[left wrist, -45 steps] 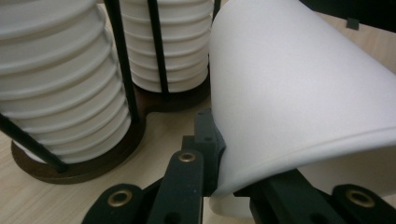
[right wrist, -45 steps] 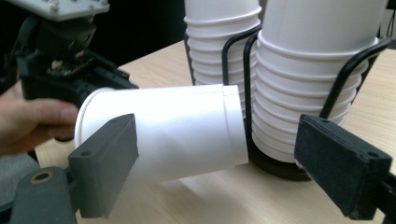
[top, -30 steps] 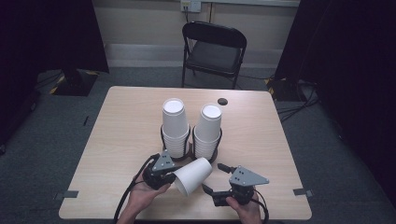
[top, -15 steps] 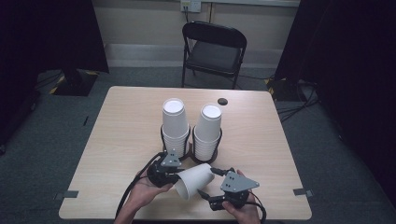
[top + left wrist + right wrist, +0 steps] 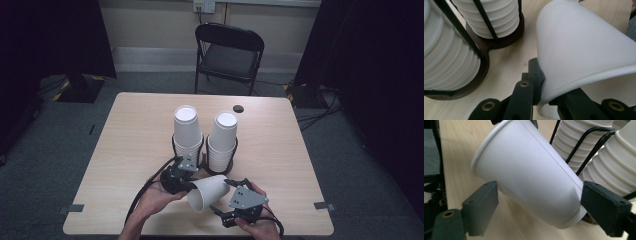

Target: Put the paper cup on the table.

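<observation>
Near the bench's front edge, the left gripper [image 5: 186,184] pinches the base rim of a sideways paper cup [image 5: 209,192]. The right gripper [image 5: 223,212], jaws spread, straddles its wall; it should clamp gently mid-wall to avoid crushing.

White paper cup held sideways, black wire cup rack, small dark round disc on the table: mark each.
White paper cup [image 5: 209,191], high view, side wall.
Black wire cup rack [image 5: 480,51], left gripper view, wooden base.
Small dark disc [image 5: 238,108], high view, centre.
</observation>
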`<state>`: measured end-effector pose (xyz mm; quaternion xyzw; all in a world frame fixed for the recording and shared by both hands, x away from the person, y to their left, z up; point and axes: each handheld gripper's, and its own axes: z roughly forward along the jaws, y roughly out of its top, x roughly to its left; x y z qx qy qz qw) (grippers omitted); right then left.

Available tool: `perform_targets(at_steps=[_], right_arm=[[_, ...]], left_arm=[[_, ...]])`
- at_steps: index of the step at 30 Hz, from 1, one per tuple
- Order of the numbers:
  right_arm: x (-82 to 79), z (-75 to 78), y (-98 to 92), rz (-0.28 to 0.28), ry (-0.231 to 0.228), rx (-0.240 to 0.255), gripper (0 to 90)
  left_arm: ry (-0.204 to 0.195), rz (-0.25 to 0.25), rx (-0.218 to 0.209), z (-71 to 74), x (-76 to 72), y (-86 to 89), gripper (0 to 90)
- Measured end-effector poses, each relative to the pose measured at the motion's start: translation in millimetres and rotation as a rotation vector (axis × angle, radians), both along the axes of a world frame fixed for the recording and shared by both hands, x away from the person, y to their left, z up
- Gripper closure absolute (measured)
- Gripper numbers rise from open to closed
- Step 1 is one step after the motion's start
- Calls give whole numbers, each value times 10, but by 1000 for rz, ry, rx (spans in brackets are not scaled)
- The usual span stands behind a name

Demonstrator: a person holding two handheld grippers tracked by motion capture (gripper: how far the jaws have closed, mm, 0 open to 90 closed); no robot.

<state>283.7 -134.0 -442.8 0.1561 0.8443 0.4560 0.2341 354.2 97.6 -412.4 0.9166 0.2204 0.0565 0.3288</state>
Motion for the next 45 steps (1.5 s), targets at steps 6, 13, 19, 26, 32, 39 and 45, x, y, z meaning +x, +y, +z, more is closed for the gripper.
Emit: perform_targets(at_steps=[6, 13, 19, 26, 32, 39, 45], right_arm=[[-14, -7, 62, -19, -45, -41, 99], [-23, -53, 146, -32, -70, -104, 88], [-28, -83, 220, -27, -117, -136, 88], [2, -110, 329, -51, -134, -128, 85], [5, -106, 417, -41, -146, -133, 88], [-3, -96, 442, -29, -142, -129, 89], [-21, -84, 486, -2, -158, -121, 90]], left_arm=[[6, 23, 8, 42, 18, -44, 858], [34, 18, 63, 47, 65, -71, 859], [45, 18, 83, 74, 99, -85, 859], [60, 15, 105, 155, 175, -108, 864], [67, -9, 85, 177, 124, -175, 873], [81, -4, 84, 171, 115, -215, 872], [106, -14, 100, 131, 117, -266, 871]])
